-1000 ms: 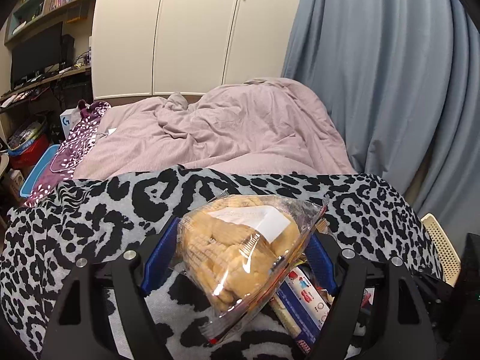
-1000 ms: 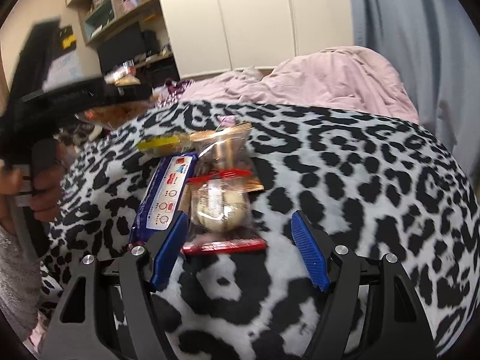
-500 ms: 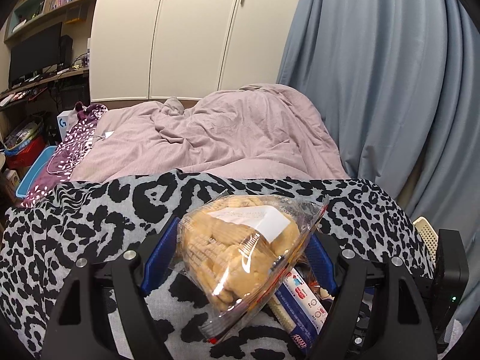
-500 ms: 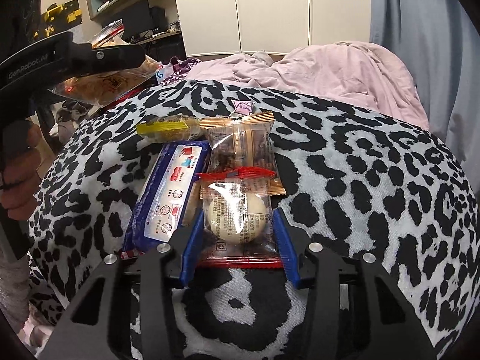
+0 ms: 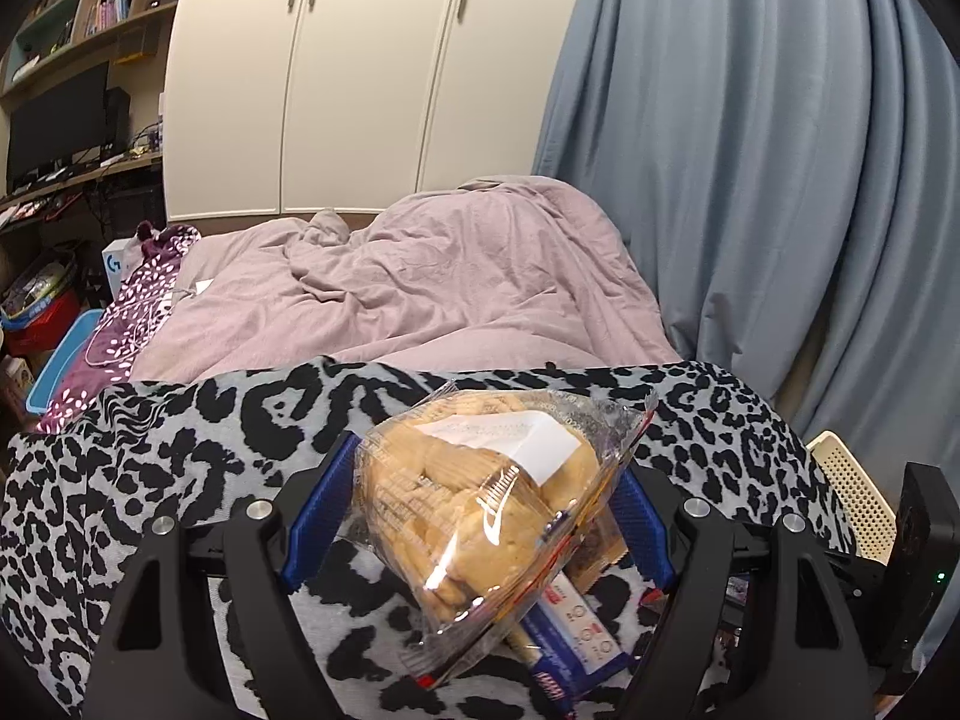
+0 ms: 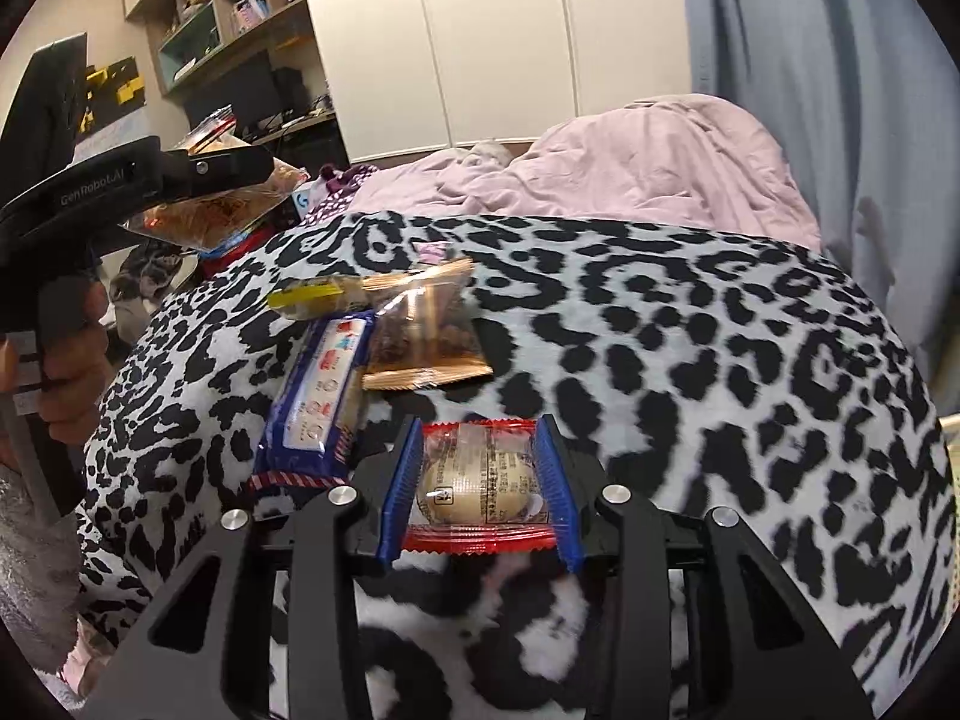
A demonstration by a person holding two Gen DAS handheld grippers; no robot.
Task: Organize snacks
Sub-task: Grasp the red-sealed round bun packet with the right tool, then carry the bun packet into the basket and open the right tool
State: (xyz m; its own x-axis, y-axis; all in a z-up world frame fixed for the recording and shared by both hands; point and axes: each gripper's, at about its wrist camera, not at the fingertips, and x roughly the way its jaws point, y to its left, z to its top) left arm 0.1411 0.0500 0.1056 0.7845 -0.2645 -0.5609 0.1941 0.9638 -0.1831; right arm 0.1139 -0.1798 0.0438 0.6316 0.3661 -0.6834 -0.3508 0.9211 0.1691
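Item: egg packet (image 6: 477,483), clamped crosswise in your right gripper (image 6: 477,489), lifted near the snack row (blue packet (image 6: 321,396) just left). Left gripper (image 5: 474,516) clamps the biscuit bag (image 5: 480,498), aloft, far left.

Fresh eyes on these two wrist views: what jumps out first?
Both tongs are loaded: the left tongs clamp a clear bag of biscuits above the bed, and the right tongs pinch a red-edged egg packet between blue pads. Next is the loud leopard-print blanket, with a blue wafer pack, a brown snack packet and a yellow-ended bar clustered just ahead of the right tongs.
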